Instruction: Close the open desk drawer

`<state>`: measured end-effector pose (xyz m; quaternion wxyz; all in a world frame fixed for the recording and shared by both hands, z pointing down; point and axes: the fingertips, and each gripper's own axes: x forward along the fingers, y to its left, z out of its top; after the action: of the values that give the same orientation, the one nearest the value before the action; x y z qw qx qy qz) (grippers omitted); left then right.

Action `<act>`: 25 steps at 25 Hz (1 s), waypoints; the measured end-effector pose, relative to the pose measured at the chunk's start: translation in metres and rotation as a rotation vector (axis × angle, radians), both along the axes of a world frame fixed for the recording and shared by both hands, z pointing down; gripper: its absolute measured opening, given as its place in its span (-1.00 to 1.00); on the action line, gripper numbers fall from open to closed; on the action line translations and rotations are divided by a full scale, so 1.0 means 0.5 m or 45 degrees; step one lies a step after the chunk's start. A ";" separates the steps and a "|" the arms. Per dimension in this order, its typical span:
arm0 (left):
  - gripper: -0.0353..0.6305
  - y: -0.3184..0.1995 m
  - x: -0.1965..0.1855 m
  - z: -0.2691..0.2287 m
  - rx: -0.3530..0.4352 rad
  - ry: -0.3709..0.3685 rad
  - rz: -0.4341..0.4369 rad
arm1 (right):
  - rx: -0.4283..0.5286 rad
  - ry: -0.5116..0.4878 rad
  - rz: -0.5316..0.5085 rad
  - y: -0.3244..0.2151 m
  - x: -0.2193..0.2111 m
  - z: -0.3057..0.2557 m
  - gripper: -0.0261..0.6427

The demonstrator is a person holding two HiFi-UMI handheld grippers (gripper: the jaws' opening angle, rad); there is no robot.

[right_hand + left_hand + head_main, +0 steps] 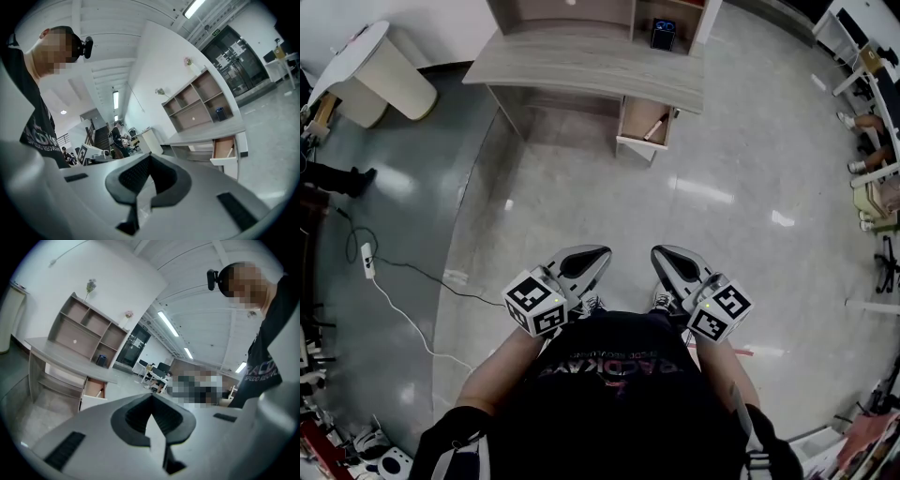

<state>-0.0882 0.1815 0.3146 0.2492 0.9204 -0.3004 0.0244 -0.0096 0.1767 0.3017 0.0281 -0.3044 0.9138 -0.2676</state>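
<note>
A grey wooden desk point(581, 61) stands at the far side of the floor. Its drawer point(645, 122) under the right end is pulled open, with a pale stick-like object inside. The drawer also shows in the left gripper view point(93, 389) and in the right gripper view point(225, 150). My left gripper point(598, 253) and right gripper point(661, 253) are held side by side close to my body, well short of the desk, both pointing toward it. Both are shut, with nothing between the jaws point(151, 395) point(150, 157).
A shelf unit point(581, 11) sits on the desk, with a small dark object point(663, 34) in one cubby. A white round piece of furniture point(380, 70) stands at the left. A cable with a power strip point(366, 258) lies on the floor. Chairs and tables point(872, 141) line the right.
</note>
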 end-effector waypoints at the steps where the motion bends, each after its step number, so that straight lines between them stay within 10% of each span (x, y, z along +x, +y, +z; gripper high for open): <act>1: -0.86 -0.002 -0.010 -0.001 0.001 -0.001 0.003 | 0.002 0.007 0.012 -0.003 -0.007 0.000 -0.88; 25: -0.86 -0.131 -0.096 0.003 0.220 -0.295 -0.168 | 0.117 0.284 0.175 -0.129 -0.056 0.006 -0.88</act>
<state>-0.1364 0.1159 0.3161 0.1339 0.9077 -0.3878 0.0880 -0.0375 0.1124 0.3049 -0.0415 -0.3926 0.8995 -0.1873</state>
